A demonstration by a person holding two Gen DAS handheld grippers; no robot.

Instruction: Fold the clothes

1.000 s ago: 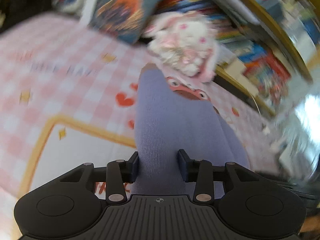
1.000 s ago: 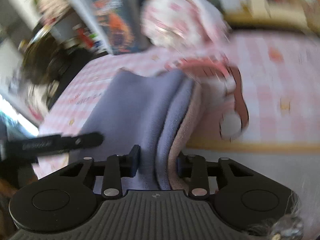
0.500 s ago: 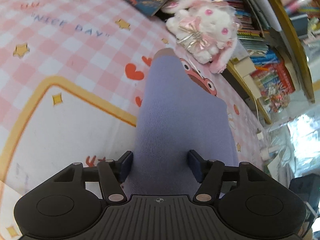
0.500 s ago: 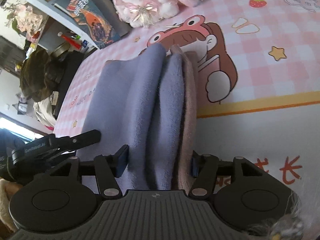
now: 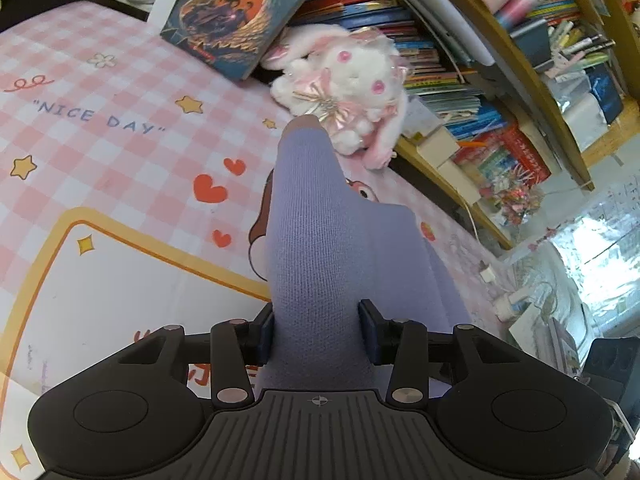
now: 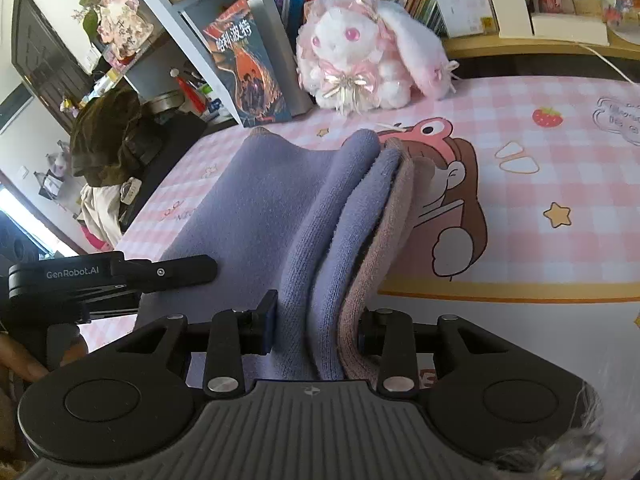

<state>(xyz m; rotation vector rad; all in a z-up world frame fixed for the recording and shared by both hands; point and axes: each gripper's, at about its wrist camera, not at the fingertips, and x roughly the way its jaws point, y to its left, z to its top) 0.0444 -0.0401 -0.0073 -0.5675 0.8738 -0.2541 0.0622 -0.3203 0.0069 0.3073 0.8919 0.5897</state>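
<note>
Change: half second ago both claws stood wider around cloth; now both closing again on it. Likely regrip done, next fold can start.

Left claw (image 5: 316,334): narrow gap, pads pressing single bunched ridge of purple knit garment (image 5: 316,240), which runs toward 12 o'clock across pink checked tabletop (image 5: 100,128), tip near plush rabbit (image 5: 344,80).

Right claw (image 6: 316,328): clamping stacked purple and pinkish layers; left claw at 9 o'clock.
</note>
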